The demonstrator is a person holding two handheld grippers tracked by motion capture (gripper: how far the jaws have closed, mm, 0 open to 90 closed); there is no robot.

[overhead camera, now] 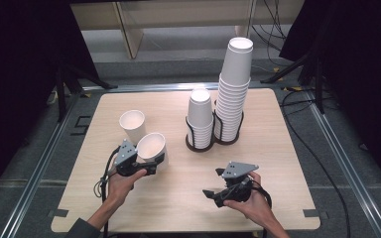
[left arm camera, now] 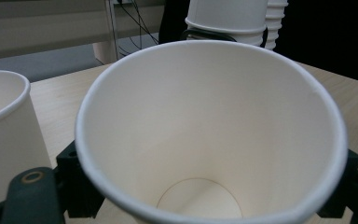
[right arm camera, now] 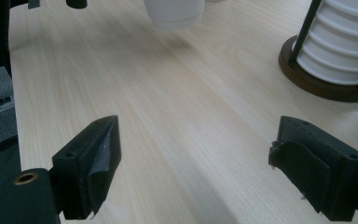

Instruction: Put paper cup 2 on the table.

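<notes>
The left claw [overhead camera: 151, 166] pinched a white paper cup [overhead camera: 152, 147] by its lower wall, one jaw on each side of it, as the left gripper view showed with the cup's open mouth [left arm camera: 209, 130] tipped back toward the camera. The cup's long axis leaned rather than stood upright, its rim up and away from the claw's body and its base down between the jaws, clear of or barely off the pale wooden bench [overhead camera: 178, 198]; which of the two could not be told.

Just beyond that claw and slightly to its outer side stood a second white paper cup [overhead camera: 132, 125], mouth up, near the held one but apart from it. Farther off, ahead and toward the right hand's side, two stacks of white paper cups [overhead camera: 230, 94] sat upside down in a dark wire holder [overhead camera: 213, 141].

The right claw [overhead camera: 213, 194] hung spread and empty, low over bare bench, with the holder's base [right arm camera: 317, 81] ahead of it.

The left hand was plainly the nearer one to both loose cups. If the held cup was to go into the standing one, its base would have to swing upright over that open mouth first.
</notes>
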